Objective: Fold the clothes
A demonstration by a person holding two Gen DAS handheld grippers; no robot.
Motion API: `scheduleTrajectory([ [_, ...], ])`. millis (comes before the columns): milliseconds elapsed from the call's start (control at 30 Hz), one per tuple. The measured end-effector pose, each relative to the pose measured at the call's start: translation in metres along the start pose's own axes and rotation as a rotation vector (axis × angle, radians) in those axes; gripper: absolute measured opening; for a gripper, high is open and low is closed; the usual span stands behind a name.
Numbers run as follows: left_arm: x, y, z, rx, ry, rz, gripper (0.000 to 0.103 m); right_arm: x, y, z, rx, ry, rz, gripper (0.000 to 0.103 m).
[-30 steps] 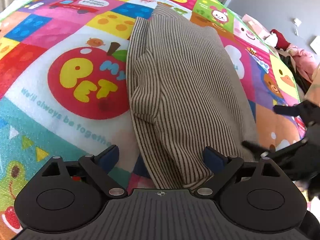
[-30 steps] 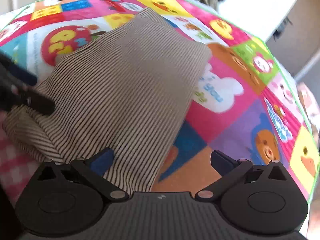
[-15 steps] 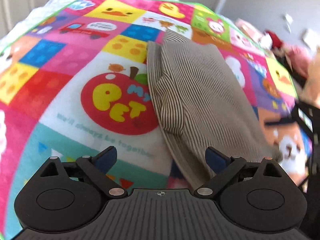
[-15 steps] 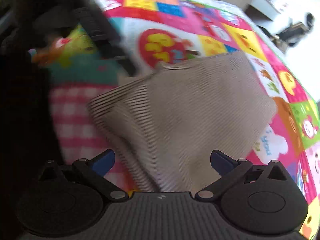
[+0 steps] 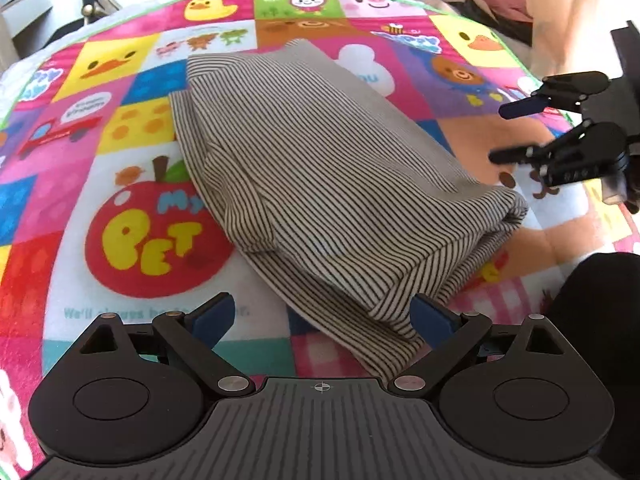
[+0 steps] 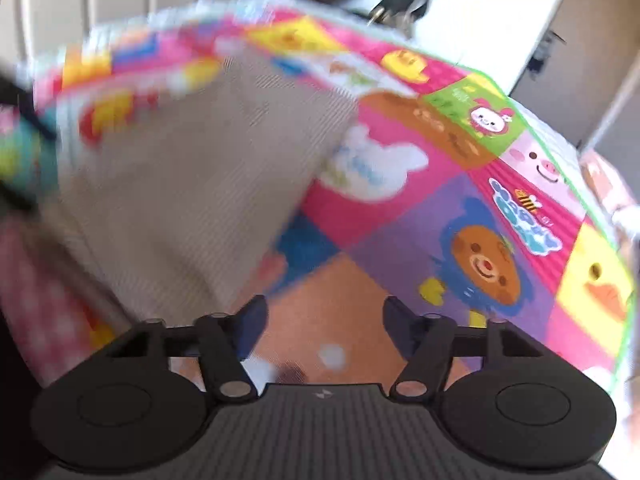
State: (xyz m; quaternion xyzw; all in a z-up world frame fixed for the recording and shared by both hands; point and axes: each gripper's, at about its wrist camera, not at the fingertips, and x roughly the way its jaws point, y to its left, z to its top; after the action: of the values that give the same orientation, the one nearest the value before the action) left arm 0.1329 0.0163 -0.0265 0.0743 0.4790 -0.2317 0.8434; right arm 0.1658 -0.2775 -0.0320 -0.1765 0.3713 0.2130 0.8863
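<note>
In left view, folded striped garment (image 5: 320, 184) sharp, right view blurred

right tongs (image 6: 324, 312) narrowed, swung off striped garment (image 5: 320, 184), left tongs (image 5: 322, 316) backed away

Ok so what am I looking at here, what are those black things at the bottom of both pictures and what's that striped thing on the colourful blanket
Those black parts are two hand-held grippers, one in each of a person's hands; there is no robot arm. Each picture comes from a camera on a gripper, looking forward along its two fingers. In the left view, the left gripper is open and holds nothing. The striped garment lies folded on the cartoon play mat. The right gripper shows at that picture's right edge, away from the cloth. Its own view is blurred, but the right gripper there looks open and empty over the mat.
</note>
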Motion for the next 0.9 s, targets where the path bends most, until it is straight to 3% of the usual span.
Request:
scheduleTrajectory([
  [133,-0.006,0.005,0.017,-0.147,-0.11,-0.129,0.098,0.014,0.016,0.021,-0.005,-0.099,0.046,0.065],
  [233,-0.006,0.007,0.045,-0.196,-0.216,-0.149,0.098,0.037,0.034,0.023,-0.103,-0.054,0.095,0.067],
  [300,0.001,0.009,0.073,-0.163,-0.256,-0.146,0.098,0.043,0.041,0.011,-0.131,-0.029,0.109,0.067],
  [367,0.01,0.011,0.103,-0.112,-0.289,-0.139,0.098,0.042,0.038,0.001,-0.074,-0.057,0.111,0.068],
  [467,0.037,0.028,0.147,-0.126,-0.297,-0.142,0.098,0.042,0.022,0.006,0.037,-0.039,0.157,0.068],
  [567,0.074,0.056,0.173,-0.224,-0.259,-0.113,0.098,0.043,0.002,0.023,0.113,-0.062,0.186,0.068],
  [700,0.118,0.099,0.16,-0.388,-0.158,-0.07,0.093,0.067,-0.039,0.067,0.33,-0.11,0.204,0.068],
  [800,0.117,0.107,0.136,-0.338,-0.205,-0.114,0.093,0.104,-0.062,0.1,0.456,-0.11,0.224,0.068],
  [900,0.114,0.109,0.13,-0.289,-0.217,-0.139,0.093,0.162,-0.072,0.126,0.544,-0.013,0.273,0.07],
])
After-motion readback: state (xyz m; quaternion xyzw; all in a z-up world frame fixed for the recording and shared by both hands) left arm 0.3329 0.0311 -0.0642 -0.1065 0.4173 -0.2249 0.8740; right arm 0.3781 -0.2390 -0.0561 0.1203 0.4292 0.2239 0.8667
